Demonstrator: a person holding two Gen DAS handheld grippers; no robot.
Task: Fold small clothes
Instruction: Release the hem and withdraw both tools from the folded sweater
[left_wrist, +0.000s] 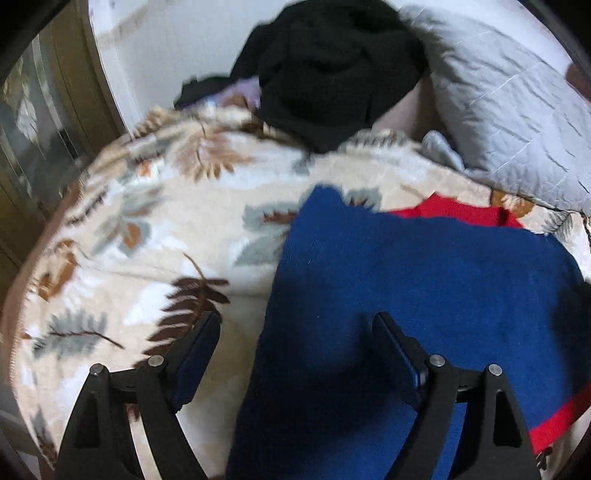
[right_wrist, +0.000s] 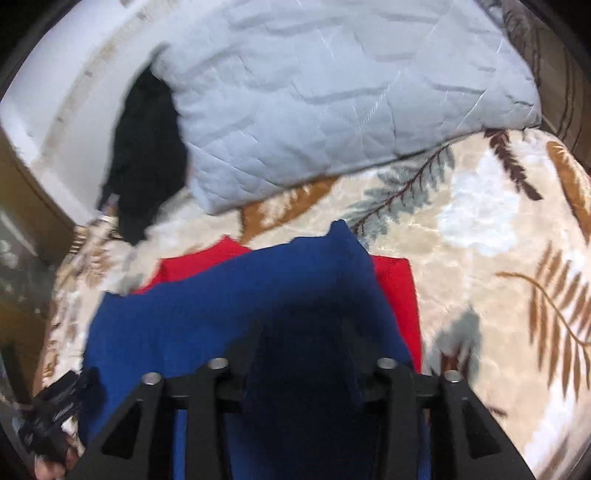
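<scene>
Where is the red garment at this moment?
The red garment lies on the leaf-patterned blanket beneath the blue garment; in the right wrist view its edges show beyond the blue cloth's far and right sides, short of the grey quilted pillow.

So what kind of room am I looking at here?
Probably a bedroom: the blue garment lies on a bed's leaf-print blanket, with a quilted grey pillow and a black clothes pile behind.
</scene>
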